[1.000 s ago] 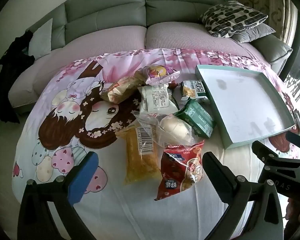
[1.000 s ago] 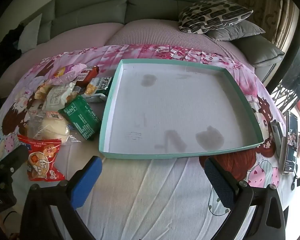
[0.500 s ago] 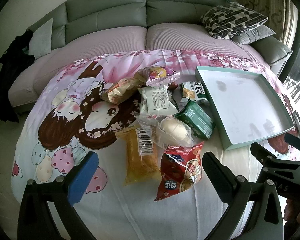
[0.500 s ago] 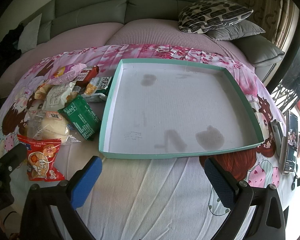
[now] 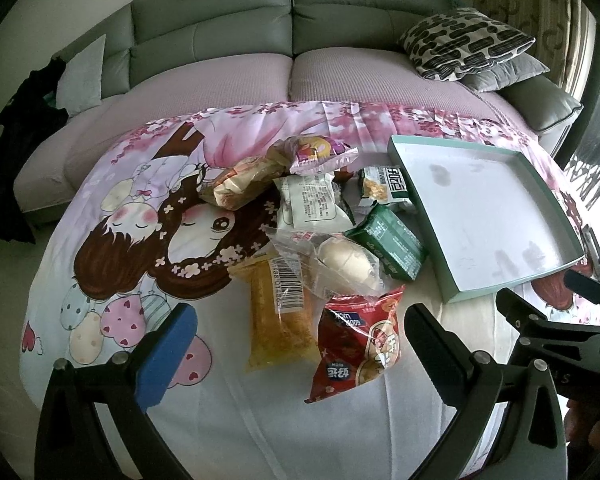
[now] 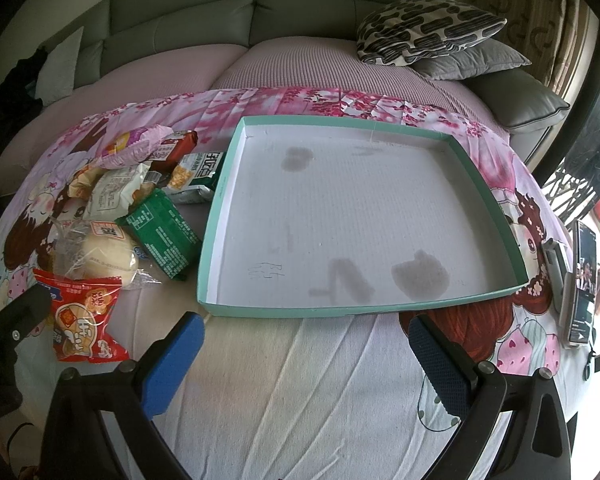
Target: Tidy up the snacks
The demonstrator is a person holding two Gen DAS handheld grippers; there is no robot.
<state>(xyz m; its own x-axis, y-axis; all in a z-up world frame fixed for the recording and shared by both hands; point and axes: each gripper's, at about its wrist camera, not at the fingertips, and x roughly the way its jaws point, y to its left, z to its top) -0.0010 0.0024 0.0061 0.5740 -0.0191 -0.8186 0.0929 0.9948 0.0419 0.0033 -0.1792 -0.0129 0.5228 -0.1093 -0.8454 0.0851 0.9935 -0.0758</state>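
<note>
**Loose pile, slippery wrappers, nothing boxed yet**

I held both grippers over the near edge of the bed, jaws spread wide and holding nothing: my left gripper above the snack pile, my right gripper facing the teal tray, which had nothing in it. The red packet lay nearest me, touching the yellow cake bar. The bun's clear bag overlapped both, I judged. Risk one: pinching the red packet could have dragged its neighbours along. Risk two: crinkly film might have slipped from my pads. The soft sheet could have bunched under a low approach.
</note>
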